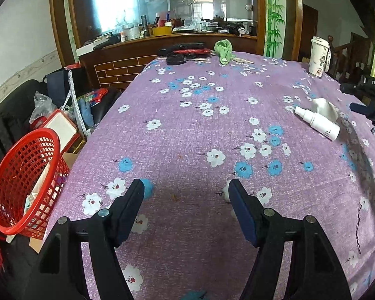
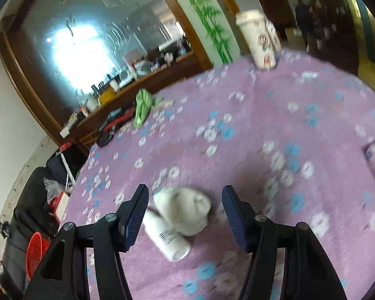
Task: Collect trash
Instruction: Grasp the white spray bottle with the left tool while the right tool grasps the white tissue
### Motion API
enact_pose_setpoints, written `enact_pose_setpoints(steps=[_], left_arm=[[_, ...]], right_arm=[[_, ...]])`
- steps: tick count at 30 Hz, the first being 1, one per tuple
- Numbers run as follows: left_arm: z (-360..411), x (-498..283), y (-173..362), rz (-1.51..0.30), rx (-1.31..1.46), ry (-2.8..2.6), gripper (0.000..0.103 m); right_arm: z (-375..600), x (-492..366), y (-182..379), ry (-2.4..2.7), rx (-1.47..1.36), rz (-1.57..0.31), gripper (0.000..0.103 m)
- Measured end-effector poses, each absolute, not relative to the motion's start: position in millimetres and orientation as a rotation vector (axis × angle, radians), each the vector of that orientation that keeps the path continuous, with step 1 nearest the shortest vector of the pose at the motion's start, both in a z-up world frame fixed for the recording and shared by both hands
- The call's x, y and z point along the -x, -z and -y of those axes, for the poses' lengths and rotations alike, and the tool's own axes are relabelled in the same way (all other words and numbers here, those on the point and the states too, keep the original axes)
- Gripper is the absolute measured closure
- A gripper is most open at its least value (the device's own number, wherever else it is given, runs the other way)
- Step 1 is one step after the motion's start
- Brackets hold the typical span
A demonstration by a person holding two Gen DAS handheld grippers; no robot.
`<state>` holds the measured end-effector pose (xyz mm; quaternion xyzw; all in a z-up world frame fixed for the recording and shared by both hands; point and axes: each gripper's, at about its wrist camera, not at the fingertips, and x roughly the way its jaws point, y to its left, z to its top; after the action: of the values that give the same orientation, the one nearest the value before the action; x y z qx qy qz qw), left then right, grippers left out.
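The crumpled white tissue wad [image 2: 183, 208] lies on the purple flowered tablecloth [image 2: 250, 130], touching the white plastic spray bottle [image 2: 166, 238], between the right gripper [image 2: 183, 198]'s parted jaws, while the empty, parted left gripper [image 1: 186, 191] hovers well apart from it.

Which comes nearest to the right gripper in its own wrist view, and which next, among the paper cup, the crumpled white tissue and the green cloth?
1. Crumpled white tissue, between the right gripper's open fingers.
2. Green cloth, far left, near the table's back edge.
3. Paper cup, far right corner; roughly as far as the cloth, too close to call.
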<state>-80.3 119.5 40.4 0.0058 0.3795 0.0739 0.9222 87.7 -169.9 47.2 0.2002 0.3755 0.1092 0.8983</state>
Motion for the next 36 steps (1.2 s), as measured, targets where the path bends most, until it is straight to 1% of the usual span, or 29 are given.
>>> enact_pose_setpoints(steps=[3, 7, 11, 12, 13, 14, 16, 18, 23, 27, 36], left_arm=[[-120, 80, -42, -0.776, -0.008, -0.147, 0.033], [-120, 78, -43, -0.800, 0.013, -0.131, 0.033], [-116, 76, -47, -0.840, 0.044, -0.107, 0.033], [-113, 77, -49, -0.839, 0.040, -0.109, 0.033], [-109, 77, -53, -0.838, 0.036, -0.109, 0.033], [-104, 76, -57, -0.840, 0.033, -0.104, 0.033], [-95, 73, -62, -0.849, 0.032, -0.092, 0.033], [-81, 67, -68, -0.856, 0.034, -0.069, 0.033], [-36, 34, -68, -0.962, 0.118, 0.063, 0.033], [-8, 1, -66, -0.996, 0.168, 0.079, 0.033], [25, -61, -54, -1.103, 0.339, 0.063, 0.033]], right_arm=[[162, -97, -40, -0.204, -0.376, -0.830, 0.035], [160, -108, -24, -0.208, -0.354, -0.871, 0.035], [159, -117, -11, -0.285, -0.399, -0.904, 0.035], [158, -118, -10, -0.302, -0.395, -0.909, 0.042], [157, -118, -9, -0.310, -0.393, -0.910, 0.058], [156, -119, -8, -0.330, -0.401, -0.916, 0.061], [158, -117, -6, -0.374, -0.442, -0.918, 0.071], [163, -111, -13, -0.386, -0.452, -0.879, 0.074], [183, -98, -35, -0.306, -0.466, -0.750, 0.075], [199, -90, -49, -0.196, -0.465, -0.665, 0.075], [228, -83, -61, -0.144, -0.553, -0.601, 0.075]])
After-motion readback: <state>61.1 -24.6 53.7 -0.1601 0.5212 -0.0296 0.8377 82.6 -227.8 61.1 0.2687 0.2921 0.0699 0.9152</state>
